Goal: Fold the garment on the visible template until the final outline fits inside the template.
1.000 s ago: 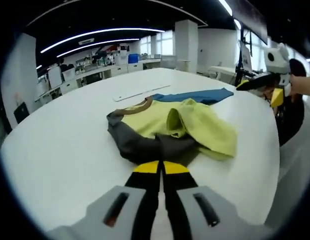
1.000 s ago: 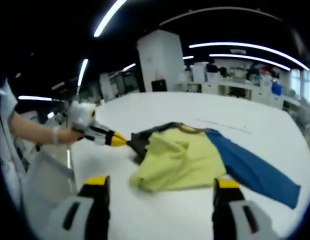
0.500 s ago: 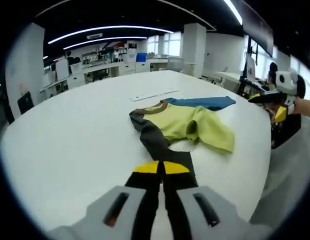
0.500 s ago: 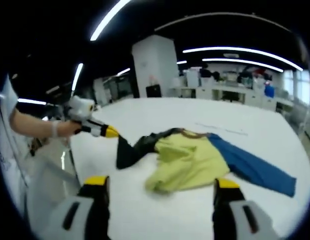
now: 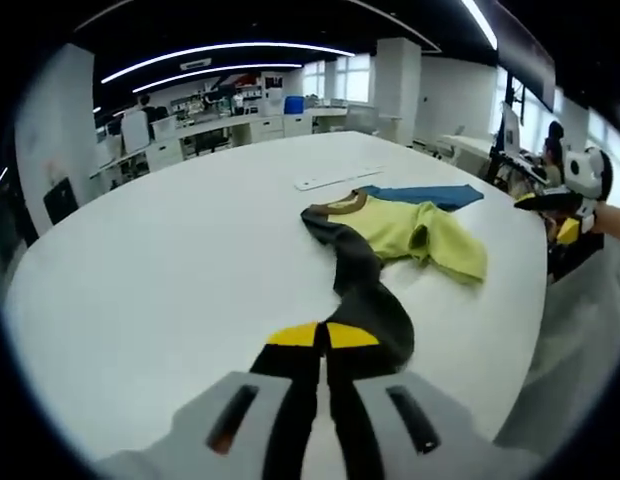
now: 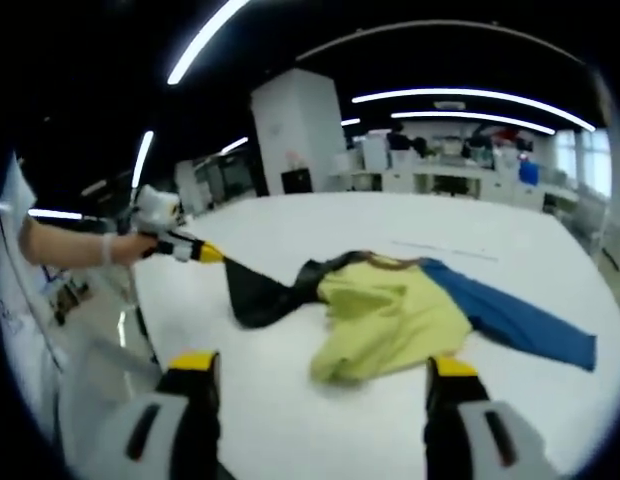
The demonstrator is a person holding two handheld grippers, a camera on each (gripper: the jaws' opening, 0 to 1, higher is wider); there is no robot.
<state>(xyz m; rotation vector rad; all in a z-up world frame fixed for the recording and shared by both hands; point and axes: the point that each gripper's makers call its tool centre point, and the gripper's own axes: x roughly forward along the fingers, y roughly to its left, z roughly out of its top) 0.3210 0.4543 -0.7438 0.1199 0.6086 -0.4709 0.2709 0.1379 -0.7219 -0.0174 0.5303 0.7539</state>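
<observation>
A shirt with a yellow-green body (image 5: 415, 228) (image 6: 390, 315), a blue sleeve (image 5: 430, 194) (image 6: 520, 325) and a dark grey sleeve (image 5: 368, 295) (image 6: 265, 295) lies on the white table (image 5: 160, 270). My left gripper (image 5: 321, 336) is shut on the end of the dark sleeve, which is drawn out straight from the collar. In the right gripper view the left gripper (image 6: 195, 250) holds that sleeve end just above the table. My right gripper (image 6: 322, 366) stands open in front of the yellow hem, touching nothing. It hangs off the table's right side (image 5: 555, 200).
A thin pale strip (image 5: 330, 180) (image 6: 450, 250) lies on the table behind the collar. The table's rounded edge (image 6: 150, 330) runs close to the left gripper. A person's forearm (image 6: 60, 245) holds that gripper. Desks and pillars stand far behind.
My left gripper has pulled the dark sleeve outward, away from the body, so it went from bunched to stretched out. The right gripper stays open near the hem.
</observation>
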